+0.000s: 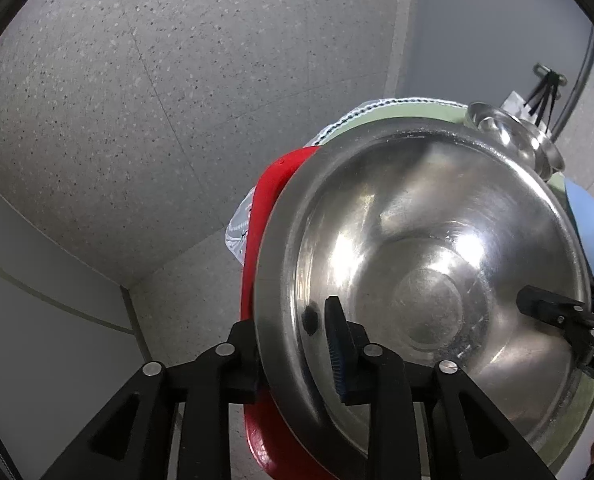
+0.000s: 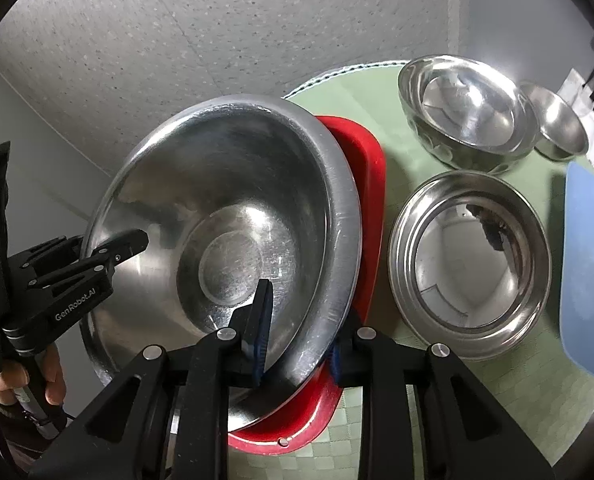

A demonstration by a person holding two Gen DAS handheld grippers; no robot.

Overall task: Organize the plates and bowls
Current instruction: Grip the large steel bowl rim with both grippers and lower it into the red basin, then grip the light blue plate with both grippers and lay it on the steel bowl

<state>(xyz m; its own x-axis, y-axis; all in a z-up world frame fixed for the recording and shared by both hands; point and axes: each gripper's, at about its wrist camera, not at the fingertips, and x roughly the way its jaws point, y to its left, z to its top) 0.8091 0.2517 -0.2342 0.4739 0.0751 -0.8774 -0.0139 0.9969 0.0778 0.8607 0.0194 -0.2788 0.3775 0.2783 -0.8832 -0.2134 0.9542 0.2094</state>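
Observation:
A large steel bowl is held tilted above a red tray. My left gripper is shut on the bowl's rim, one finger inside, one outside. My right gripper is shut on the opposite rim the same way. Each gripper shows in the other view, the right one and the left one. A shallow steel bowl, a deeper steel bowl and a small steel bowl stand on the green round table.
A light blue board lies at the table's right edge. A white bag with black handles is at the far right. Speckled grey floor lies beyond the table's edge. A grey wall is at the left.

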